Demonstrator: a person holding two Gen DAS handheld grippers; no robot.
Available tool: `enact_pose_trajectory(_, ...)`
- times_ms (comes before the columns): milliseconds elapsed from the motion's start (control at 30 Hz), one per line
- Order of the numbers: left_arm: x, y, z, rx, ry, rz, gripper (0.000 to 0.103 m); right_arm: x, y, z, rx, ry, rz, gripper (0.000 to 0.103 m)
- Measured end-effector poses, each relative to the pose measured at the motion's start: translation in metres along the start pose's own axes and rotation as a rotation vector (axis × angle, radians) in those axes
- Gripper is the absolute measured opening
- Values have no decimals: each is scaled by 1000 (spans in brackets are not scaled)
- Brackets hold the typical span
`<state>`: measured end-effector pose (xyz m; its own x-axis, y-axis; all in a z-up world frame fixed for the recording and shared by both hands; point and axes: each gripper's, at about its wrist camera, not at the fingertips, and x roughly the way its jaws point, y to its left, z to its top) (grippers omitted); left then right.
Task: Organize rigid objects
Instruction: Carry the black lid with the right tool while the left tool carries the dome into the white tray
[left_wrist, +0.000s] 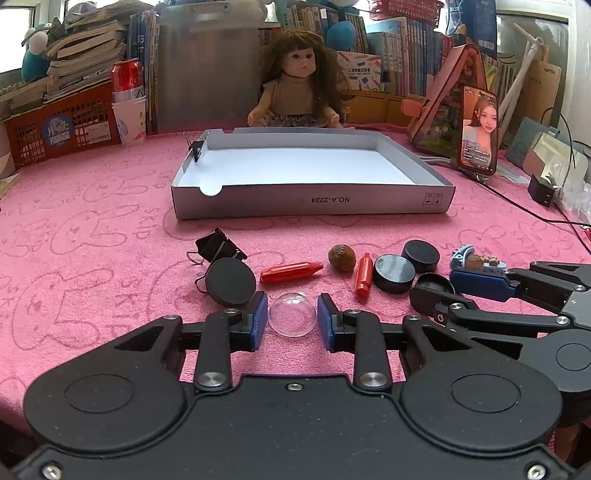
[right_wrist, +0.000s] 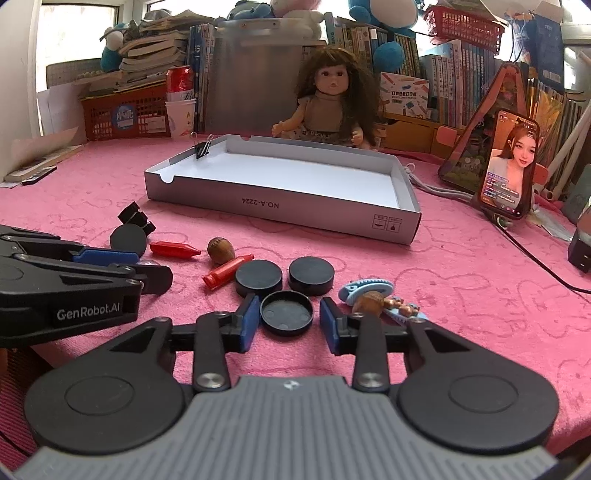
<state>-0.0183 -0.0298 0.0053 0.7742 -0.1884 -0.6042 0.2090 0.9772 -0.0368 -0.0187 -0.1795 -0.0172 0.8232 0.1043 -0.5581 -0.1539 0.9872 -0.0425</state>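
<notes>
Here, low in the left wrist view, the left gripper (left_wrist: 291, 321) brackets a clear plastic dome (left_wrist: 292, 314) lying rim-down on the pink surface (left_wrist: 92, 229); its jaws sit just beside the dome on either side, with slivers of cloth showing, so they look released rather than clenched on it. In the right wrist view the right gripper (right_wrist: 287, 325) straddles an upturned black cap (right_wrist: 286, 312) at bottom centre, jaws likewise apart from its rim and grasping nothing.

The dome is probably light, thin and slick; a squeeze high on the curve would likely pop it out, so taking it low, near the rim, seems wisest, and gently, lest it crack. The cap looks stiff and shallow: opposite sides of its wall should give a firm hold.

The empty grey tray (left_wrist: 310, 206), in the upper middle of both views, seems the likely destination.
</notes>
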Motion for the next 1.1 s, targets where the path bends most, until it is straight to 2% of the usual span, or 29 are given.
enact_pose_trajectory(33,0,0,0,-2,0,1,27,0,0,0,0,4,3,39)
enact_pose_trajectory(67,0,0,0,-5,1,1,27,0,0,1,-2,7,12,37)
enact_pose_trajectory(300,-5,5,5,-30,0,-5,26,-4,0,4,17,10,48,37)
enact_pose_trajectory(500,-16,6,18,-32,-45,-33,26,-12,-6,19,32,-37,60,37)
enact_pose_trajectory(833,-6,25,66,-104,-89,-57,26,-2,-33,58,114,-75,56,37)
enact_pose_trajectory(967,4,28,84,-87,-103,-33,26,9,-40,71,118,-71,52,37)
enact_pose_trajectory(1100,21,34,100,-107,-88,-41,26,23,-43,79,99,-68,40,37)
